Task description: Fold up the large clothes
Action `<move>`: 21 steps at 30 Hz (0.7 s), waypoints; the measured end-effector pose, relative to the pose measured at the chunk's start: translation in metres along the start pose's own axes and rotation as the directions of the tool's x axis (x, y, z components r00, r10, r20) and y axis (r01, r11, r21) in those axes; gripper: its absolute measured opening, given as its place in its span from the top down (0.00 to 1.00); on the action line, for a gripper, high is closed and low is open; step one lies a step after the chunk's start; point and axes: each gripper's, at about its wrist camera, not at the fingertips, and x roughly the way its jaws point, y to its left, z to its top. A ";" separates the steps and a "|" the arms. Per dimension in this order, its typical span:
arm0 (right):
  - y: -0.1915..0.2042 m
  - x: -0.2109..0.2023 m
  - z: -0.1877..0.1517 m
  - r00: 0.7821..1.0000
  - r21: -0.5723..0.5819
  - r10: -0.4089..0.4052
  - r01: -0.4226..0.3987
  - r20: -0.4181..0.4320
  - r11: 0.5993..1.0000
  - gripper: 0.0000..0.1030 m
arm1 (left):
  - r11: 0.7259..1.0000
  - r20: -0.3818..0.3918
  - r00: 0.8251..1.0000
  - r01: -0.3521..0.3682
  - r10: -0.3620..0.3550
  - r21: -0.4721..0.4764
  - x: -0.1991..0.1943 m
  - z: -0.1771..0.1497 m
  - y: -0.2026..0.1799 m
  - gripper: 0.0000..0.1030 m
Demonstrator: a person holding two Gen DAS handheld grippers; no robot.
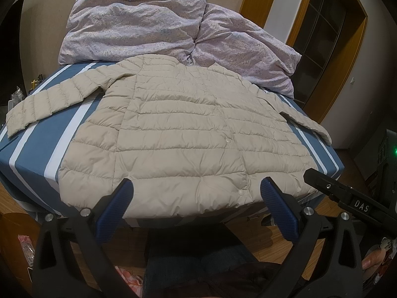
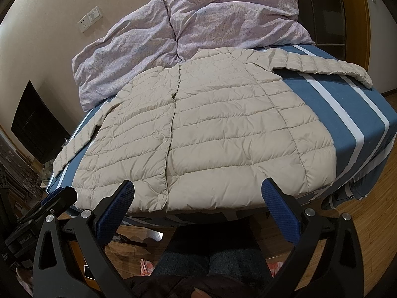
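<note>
A beige quilted down jacket (image 1: 178,134) lies flat and snapped shut on a blue-and-white striped bed (image 1: 37,149), sleeves spread; the left gripper (image 1: 196,193) hovers at the hem, jaws wide and empty; the right gripper (image 2: 198,193) likewise, holding nothing; the slick, puffy shell may slip from a shallow pinch, and the hem overhanging the bed's edge could drag the jacket floorward.

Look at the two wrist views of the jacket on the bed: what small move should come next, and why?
Probably reach the left gripper out to the left sleeve to fold it across the body. The beige puffer jacket lies flat and snapped shut, both sleeves spread out, and both grippers, the right gripper included, are open and empty over the hem, so nothing is folded yet.
</note>
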 end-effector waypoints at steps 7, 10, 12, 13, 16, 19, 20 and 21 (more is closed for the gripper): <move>0.000 0.000 0.000 1.000 0.000 0.000 0.000 0.001 1.000 0.01 | 1.000 0.000 1.000 0.000 0.000 0.000 0.000 0.000 0.000 0.02; 0.000 0.000 0.000 1.000 0.000 0.000 0.000 0.001 1.000 0.01 | 1.000 0.000 1.000 0.000 0.000 0.000 0.000 0.000 0.000 0.02; 0.000 0.000 0.000 1.000 0.000 0.000 0.000 0.001 1.000 0.01 | 1.000 0.000 1.000 0.000 0.000 0.000 0.000 0.000 0.000 0.02; 0.000 0.000 0.000 1.000 0.000 0.000 0.000 0.001 1.000 0.01 | 1.000 0.000 1.000 0.000 0.000 0.000 0.000 0.000 0.000 0.02; 0.000 0.000 0.000 1.000 0.000 0.000 0.000 0.000 1.000 0.01 | 1.000 0.000 1.000 0.000 0.000 0.000 0.000 0.000 0.000 0.02; -0.001 0.000 0.000 1.000 0.001 0.000 0.000 0.000 1.000 0.01 | 1.000 0.000 1.000 0.000 0.000 0.000 0.000 0.000 0.000 0.02; -0.001 0.001 0.000 1.000 0.001 0.000 0.000 0.001 1.000 0.01 | 1.000 0.000 1.000 0.000 0.000 0.000 0.000 0.000 0.000 0.02; -0.001 0.001 0.001 1.000 0.001 0.000 0.000 0.001 1.000 0.01 | 1.000 0.000 1.000 0.000 0.000 0.000 0.000 0.000 0.000 0.02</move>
